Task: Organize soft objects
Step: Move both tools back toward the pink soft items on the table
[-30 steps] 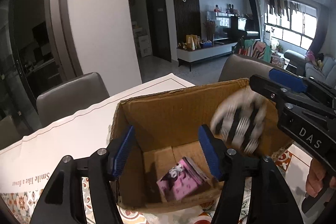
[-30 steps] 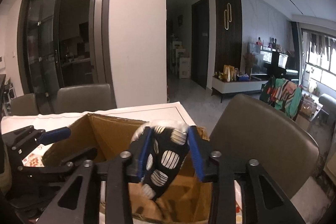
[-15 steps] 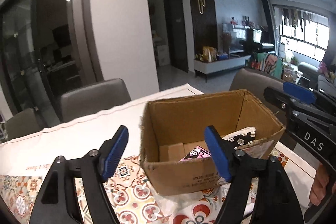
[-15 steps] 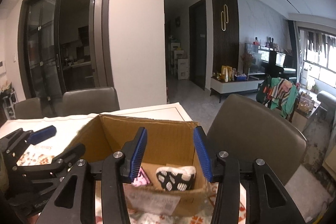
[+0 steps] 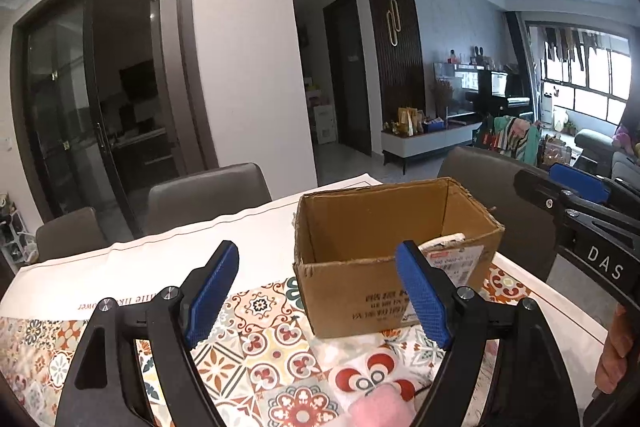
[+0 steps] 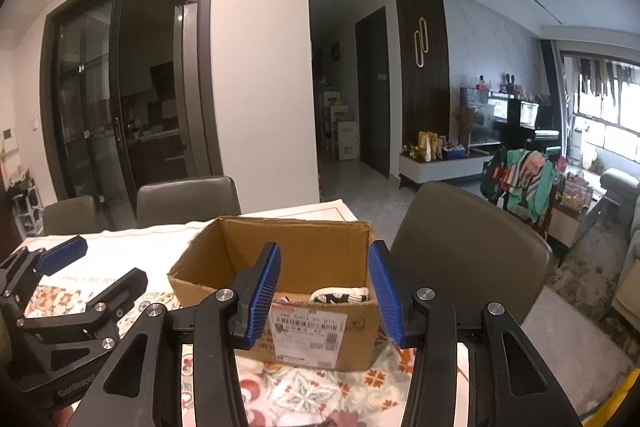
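Cardboard box (image 6: 320, 339) holds black-and-white soft item (image 6: 340, 295), pink item (image 6: 285, 299).

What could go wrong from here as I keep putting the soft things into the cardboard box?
The pink soft item lies at the very bottom edge of the left wrist view, between the left gripper fingers; reaching for it nearly blind could miss it. The cardboard box sits near the table's end beside a chair, so a nudge may slide it off. The right gripper, open, hangs close to the box's front wall and could bump it.
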A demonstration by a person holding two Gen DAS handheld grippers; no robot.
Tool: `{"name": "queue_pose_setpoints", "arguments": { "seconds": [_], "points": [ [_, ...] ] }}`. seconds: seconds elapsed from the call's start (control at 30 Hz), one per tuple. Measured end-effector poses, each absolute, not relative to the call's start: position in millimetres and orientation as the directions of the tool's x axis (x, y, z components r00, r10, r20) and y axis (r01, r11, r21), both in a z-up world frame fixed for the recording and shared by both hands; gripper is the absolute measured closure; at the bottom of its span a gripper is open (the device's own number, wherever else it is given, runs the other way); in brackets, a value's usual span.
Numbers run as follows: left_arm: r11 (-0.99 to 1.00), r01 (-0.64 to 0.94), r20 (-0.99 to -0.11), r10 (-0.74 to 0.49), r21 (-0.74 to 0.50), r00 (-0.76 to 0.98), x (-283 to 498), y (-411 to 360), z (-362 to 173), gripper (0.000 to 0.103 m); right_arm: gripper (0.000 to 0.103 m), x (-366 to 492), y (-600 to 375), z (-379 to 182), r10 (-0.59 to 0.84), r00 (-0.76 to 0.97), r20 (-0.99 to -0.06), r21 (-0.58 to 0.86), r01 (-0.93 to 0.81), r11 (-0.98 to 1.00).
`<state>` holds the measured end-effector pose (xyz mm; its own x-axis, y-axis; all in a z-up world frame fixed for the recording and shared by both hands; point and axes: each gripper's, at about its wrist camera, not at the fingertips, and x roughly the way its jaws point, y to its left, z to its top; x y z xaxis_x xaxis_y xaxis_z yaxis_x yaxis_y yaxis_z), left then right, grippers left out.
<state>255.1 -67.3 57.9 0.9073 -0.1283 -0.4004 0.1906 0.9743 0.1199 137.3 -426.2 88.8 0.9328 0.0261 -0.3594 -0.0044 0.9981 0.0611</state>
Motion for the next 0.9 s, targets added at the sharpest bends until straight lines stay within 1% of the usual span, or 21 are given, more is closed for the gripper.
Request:
{"name": "queue_pose_setpoints", "arguments": {
  "seconds": [0.23, 0.4, 0.6, 0.9],
  "points": [
    [0.973, 0.199, -0.399, -0.137, 0.12, 0.907, 224, -66, 53, 0.022, 0.056, 105, -425, 88, 0.024, 0.937, -0.348, 0.057, -0.005, 0.998],
    [0.972, 0.198, -0.397, -0.134, 0.126, 0.908, 204, -65, 47, 0.022, 0.056, 85, -424, 81, 0.029, 0.933, -0.359, 0.068, -0.005, 0.998],
    [0.963, 0.235, -0.403, -0.165, 0.129, 0.9, 181, -68, 35, 0.022, 0.056, 62, -423, 72, 0.016, 0.932, -0.363, 0.065, 0.009, 0.998],
    [0.956, 0.263, -0.453, -0.178, 0.13, 0.873, 154, -72, 8, 0.022, 0.056, 33, -430, 50, 0.004, 0.908, -0.42, 0.083, 0.034, 0.996]
  ]
}}
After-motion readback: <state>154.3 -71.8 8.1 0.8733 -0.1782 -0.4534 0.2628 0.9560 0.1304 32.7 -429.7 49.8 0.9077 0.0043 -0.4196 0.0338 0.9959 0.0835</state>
